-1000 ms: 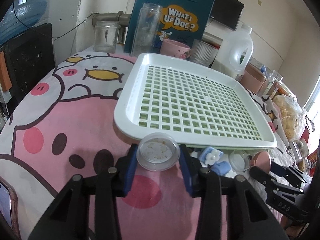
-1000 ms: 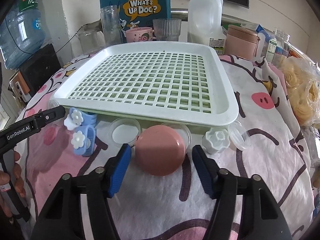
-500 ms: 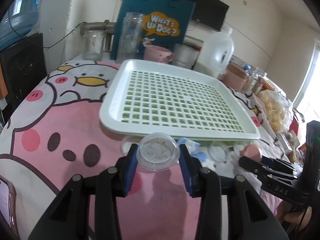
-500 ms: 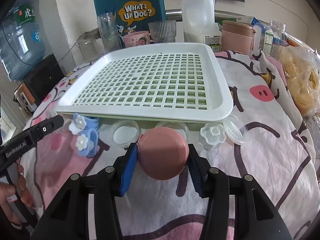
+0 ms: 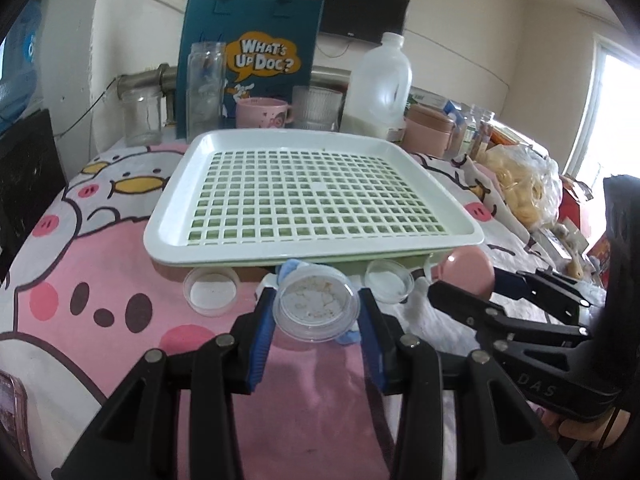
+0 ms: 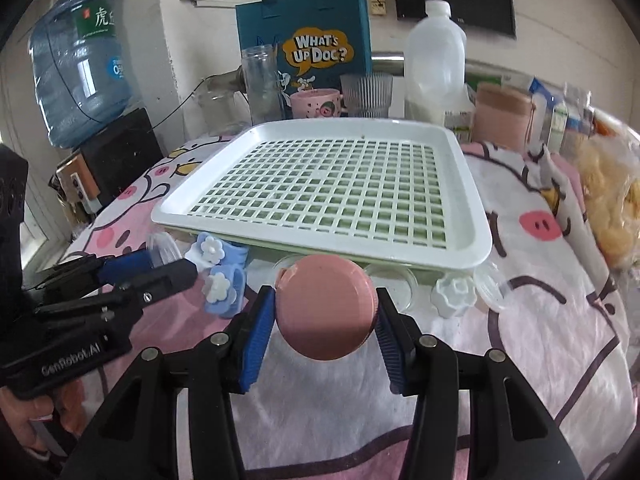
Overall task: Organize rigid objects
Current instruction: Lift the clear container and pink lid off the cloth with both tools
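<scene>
Newly clamped pink lid (image 6: 326,306), right gripper (image 6: 325,336)

Cream walls (image 5: 460,32) carry a dark screen (image 5: 354,12); daylight enters a window (image 5: 612,92) at right.

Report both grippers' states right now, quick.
Left gripper: shut on the clear round lid.
Right gripper: shut on the pink round lid; its jaws have just been closing on it.

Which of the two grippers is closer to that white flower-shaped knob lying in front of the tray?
The right gripper. Holding the pink lid, it sits just left of the white knob. The left gripper, holding a clear lid, is farther left, beyond the blue clips.
</scene>
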{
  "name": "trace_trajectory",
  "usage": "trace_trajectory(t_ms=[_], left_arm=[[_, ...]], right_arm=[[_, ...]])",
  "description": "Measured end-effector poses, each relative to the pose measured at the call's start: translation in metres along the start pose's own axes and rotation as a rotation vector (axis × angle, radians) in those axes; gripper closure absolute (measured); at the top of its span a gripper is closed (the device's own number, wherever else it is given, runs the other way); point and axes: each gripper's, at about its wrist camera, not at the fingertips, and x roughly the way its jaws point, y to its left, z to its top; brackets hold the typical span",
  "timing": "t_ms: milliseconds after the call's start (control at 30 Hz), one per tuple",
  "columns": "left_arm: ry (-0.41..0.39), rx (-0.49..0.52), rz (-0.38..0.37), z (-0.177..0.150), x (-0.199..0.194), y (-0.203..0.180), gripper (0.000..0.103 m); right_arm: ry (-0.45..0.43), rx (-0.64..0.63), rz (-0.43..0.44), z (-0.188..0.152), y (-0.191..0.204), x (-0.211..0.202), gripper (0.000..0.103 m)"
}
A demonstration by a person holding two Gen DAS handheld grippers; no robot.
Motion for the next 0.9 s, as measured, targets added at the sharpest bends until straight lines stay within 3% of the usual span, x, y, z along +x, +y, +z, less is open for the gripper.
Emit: trace_trajectory(t_ms=[333, 900], left_arm=[[-0.024, 0.058, 0.027, 0.000, -0.004, -0.010, 0.064], [-0.021, 0.045, 0.020, 0.000, -0.003, -0.009, 0.064]], right_arm=[[-0.040, -0.011, -0.008, -0.003, 0.000, -0.007, 0.054], [-0.067, -0.003, -0.001, -0.004, 0.000, -0.012, 0.054]])
